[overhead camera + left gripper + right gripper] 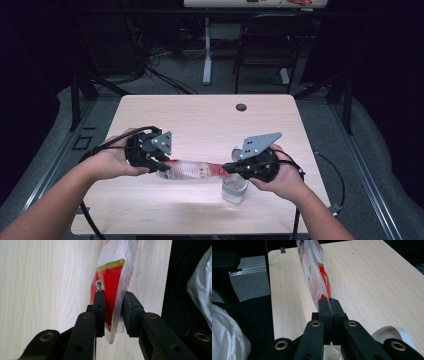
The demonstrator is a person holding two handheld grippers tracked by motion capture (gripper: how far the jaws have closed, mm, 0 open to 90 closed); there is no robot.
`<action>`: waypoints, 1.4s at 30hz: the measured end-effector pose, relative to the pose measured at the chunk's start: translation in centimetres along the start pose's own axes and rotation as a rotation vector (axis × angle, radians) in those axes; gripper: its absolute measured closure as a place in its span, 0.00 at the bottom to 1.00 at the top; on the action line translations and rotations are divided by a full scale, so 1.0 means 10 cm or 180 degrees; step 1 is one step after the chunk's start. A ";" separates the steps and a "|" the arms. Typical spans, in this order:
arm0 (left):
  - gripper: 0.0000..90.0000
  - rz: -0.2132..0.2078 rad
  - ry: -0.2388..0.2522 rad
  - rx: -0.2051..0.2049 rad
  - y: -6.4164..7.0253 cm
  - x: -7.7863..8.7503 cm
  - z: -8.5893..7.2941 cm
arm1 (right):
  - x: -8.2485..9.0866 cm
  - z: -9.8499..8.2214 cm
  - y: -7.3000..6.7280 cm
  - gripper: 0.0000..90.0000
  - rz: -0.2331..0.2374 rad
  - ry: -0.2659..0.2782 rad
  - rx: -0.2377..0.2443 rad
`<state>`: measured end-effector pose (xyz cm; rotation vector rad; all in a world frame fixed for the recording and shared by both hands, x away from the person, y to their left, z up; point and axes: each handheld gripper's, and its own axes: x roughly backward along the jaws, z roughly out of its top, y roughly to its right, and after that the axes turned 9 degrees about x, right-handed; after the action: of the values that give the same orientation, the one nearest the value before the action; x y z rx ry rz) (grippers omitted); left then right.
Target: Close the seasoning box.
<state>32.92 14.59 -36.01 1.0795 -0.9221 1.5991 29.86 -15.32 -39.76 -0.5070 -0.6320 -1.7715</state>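
Note:
A long plastic pouch (pixel 192 171), clear with red and white print, hangs stretched between my two grippers just above the wooden table (pixel 200 115). My left gripper (pixel 162 165) holds its left end. In the left gripper view the red end of the pouch (pixel 112 277) sits between the jaws of the left gripper (pixel 113 297), touching both pads. My right gripper (pixel 227 168) is shut on the other end. The right gripper view shows the right gripper (pixel 329 301) pinching the pouch (pixel 314 270) flat.
A clear cup (pixel 234 190) stands on the table right under my right gripper, near the front edge. A white rounded rim (pixel 392 333) shows beside the right jaws. A cable hole (pixel 241 107) is at the far edge. A dark chair (pixel 267 40) stands beyond the table.

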 end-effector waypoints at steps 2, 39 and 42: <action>0.84 -0.0004 0.0000 -0.0013 -0.01 0.01 0.01 | 0.00 -0.01 0.00 1.00 0.0000 -0.0001 -0.0003; 0.89 0.0042 -0.0108 -0.0146 0.01 0.13 0.22 | 0.07 -0.12 0.02 1.00 -0.0047 0.0050 -0.0094; 0.89 0.0033 -0.0126 -0.0166 0.02 0.14 0.25 | 0.08 -0.13 0.02 1.00 -0.0043 0.0049 -0.0103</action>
<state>33.09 12.68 -33.87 1.0752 -0.9919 1.5586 29.83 -16.78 -40.17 -0.5119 -0.5982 -1.7991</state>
